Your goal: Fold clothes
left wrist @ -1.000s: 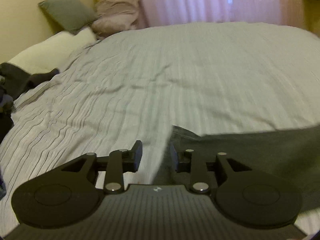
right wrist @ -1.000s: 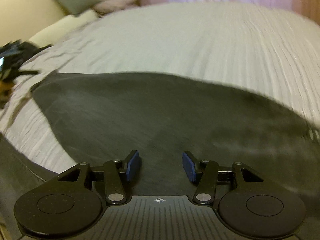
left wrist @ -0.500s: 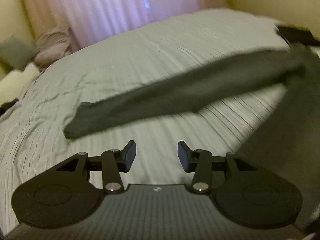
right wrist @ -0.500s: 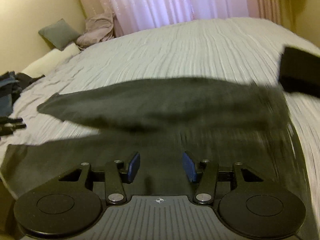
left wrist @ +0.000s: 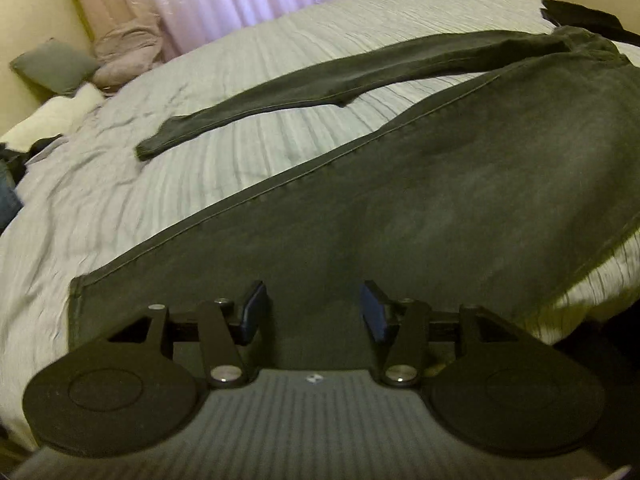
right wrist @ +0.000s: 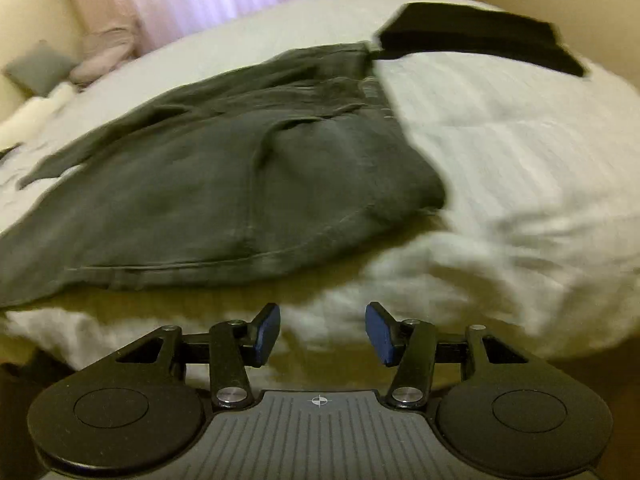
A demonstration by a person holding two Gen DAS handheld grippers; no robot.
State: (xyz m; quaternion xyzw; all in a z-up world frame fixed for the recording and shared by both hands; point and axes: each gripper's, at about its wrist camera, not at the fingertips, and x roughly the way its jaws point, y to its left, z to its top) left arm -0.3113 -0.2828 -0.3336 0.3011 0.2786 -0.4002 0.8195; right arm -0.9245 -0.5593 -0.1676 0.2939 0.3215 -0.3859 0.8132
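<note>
A pair of dark grey jeans lies spread on the bed with its legs apart. One leg stretches toward the far left; the other runs under my left gripper, which is open and empty just above the cloth near its hem. In the right wrist view the jeans lie ahead and to the left, waist end near the bed's front edge. My right gripper is open and empty, hovering off the bed's front edge, apart from the jeans.
A folded black garment lies on the pale striped bedspread beyond the jeans' waist. Pillows and a pink bundle sit at the far left by the curtains. Dark clothes lie at the left edge.
The jeans have dropped from mid-air and now lie flat on the bed. Both grippers have let go and stand open; the right one has pulled back past the bed's front edge.
</note>
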